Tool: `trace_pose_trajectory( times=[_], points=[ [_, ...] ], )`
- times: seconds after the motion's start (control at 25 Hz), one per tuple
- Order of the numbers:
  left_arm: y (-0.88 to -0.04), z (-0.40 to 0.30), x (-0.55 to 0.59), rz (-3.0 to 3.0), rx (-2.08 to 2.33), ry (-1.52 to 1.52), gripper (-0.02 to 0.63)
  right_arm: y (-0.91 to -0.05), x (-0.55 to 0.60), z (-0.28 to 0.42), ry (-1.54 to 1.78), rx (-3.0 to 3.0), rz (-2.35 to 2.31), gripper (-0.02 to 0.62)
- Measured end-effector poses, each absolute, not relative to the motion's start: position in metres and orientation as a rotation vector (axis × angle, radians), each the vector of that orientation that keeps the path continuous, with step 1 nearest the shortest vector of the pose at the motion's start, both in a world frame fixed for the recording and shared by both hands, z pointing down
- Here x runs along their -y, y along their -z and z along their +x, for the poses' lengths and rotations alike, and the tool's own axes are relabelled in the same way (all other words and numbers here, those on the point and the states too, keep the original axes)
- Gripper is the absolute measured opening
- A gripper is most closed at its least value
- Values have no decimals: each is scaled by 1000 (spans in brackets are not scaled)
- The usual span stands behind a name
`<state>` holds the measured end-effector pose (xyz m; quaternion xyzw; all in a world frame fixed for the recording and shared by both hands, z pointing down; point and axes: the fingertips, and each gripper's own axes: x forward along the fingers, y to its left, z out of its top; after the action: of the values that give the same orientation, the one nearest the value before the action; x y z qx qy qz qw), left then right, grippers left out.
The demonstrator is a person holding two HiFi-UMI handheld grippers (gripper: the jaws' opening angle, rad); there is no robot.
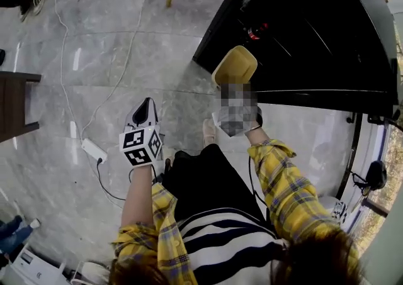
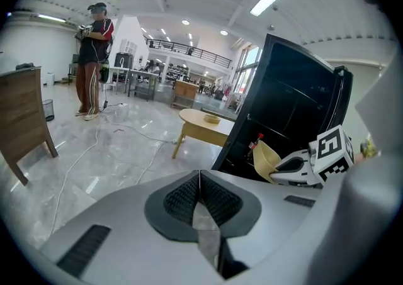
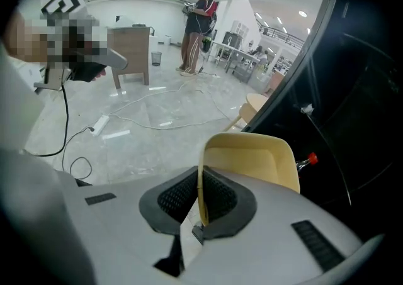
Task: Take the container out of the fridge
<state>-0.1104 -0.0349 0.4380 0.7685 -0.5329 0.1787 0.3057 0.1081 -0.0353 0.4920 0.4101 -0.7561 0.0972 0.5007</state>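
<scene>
Plainly the right gripper (image 3: 200, 201) is clamped on the yellow plastic container (image 3: 252, 159). Its jaws pinch one thin side wall, with a pad on either face. The container hangs in the air, tilted, its open side turned back toward the person. In the head view it sits just at the front edge of the black fridge (image 1: 315, 32), over the grey marble floor (image 1: 113, 51) rather than on any shelf. A red-capped bottle (image 3: 306, 160) stands behind it in the dark interior. The left gripper (image 2: 200, 184) has its jaws pressed together on nothing and is held out over the floor, well apart from the fridge.

The step in hand looks to be the withdrawal, and it seems nearly done. To finish it well, draw the container straight back from the fridge's front edge and keep the pinch firm — a hold on a single wall probably lets a light container swing. Keep it clear of the bottle and the fridge's edge.

No brand or label can be read on the container or the fridge, and the bottle's label is too small to make out. The only print is the black-and-white square patterns on the left gripper's marker cube (image 1: 140, 145) — patterns, not letters.
</scene>
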Motion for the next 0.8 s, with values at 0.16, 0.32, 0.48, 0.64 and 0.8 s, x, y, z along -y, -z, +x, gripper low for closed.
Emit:
trace_pose_trajectory(
  times=[0.16, 0.32, 0.48, 0.64, 0.8],
  points=[
    [-411, -107, 32, 2065, 1401, -468, 18, -462, 21, 99, -230, 1852, 969, 35],
    [-384, -110, 32, 2123, 1393, -482, 18, -434, 7, 87, -224, 1881, 951, 35],
    [-363, -108, 26, 2175, 1376, -502, 18, -409, -11, 84, -232, 1900, 956, 35],
    [-347, -108, 20, 2220, 1349, -532, 18, -392, -27, 77, -295, 1918, 1002, 34],
    [-328, -108, 19, 2263, 1340, -537, 18, -375, -37, 69, -300, 1932, 1035, 34]
  ],
)
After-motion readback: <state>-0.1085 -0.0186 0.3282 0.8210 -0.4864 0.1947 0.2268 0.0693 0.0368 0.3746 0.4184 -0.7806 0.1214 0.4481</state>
